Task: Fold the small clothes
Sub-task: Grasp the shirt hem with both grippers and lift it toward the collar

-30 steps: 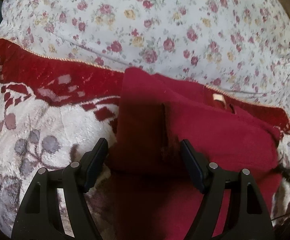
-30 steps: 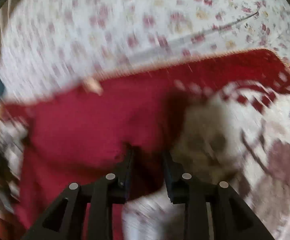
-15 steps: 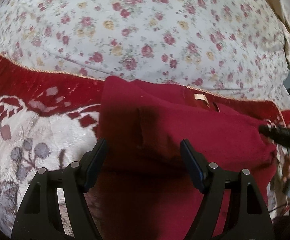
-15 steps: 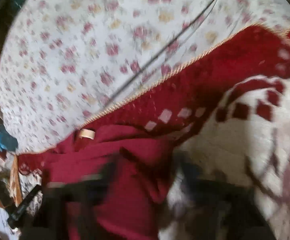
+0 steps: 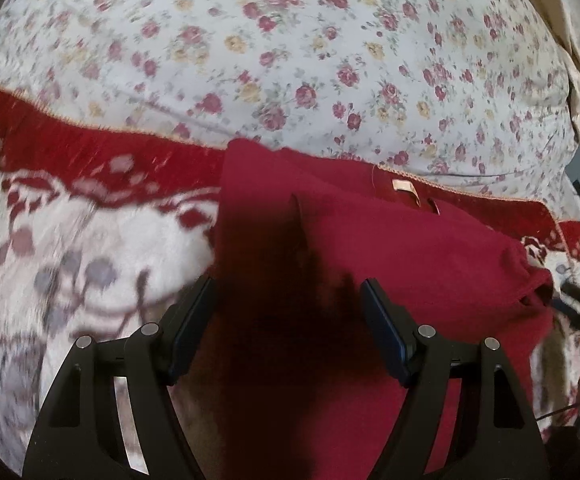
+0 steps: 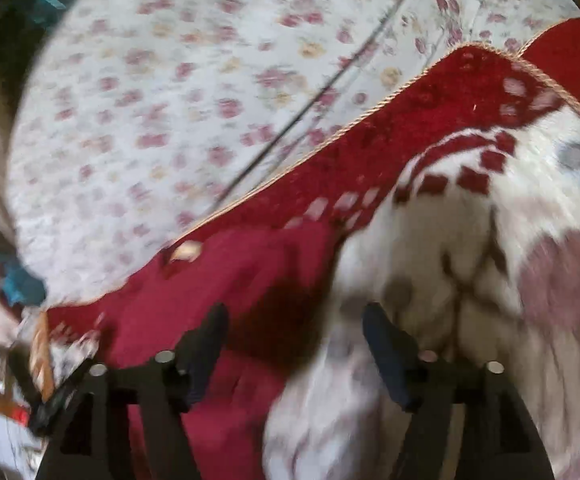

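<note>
Red garment [image 5: 390, 248] on plush blanket [image 5: 90, 248], floral sheet [image 5: 290, 60] behind

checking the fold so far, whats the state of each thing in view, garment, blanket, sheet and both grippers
red garment: lying partly folded on the blanket, one layer doubled over, neck label showing, not gripped
left gripper: open, poised over the garment's near part
right gripper: open, jaws have just been opening, nothing pinched between them
red and white blanket: spread out under the garment
floral sheet: spread beyond the blanket, lightly creased
</note>
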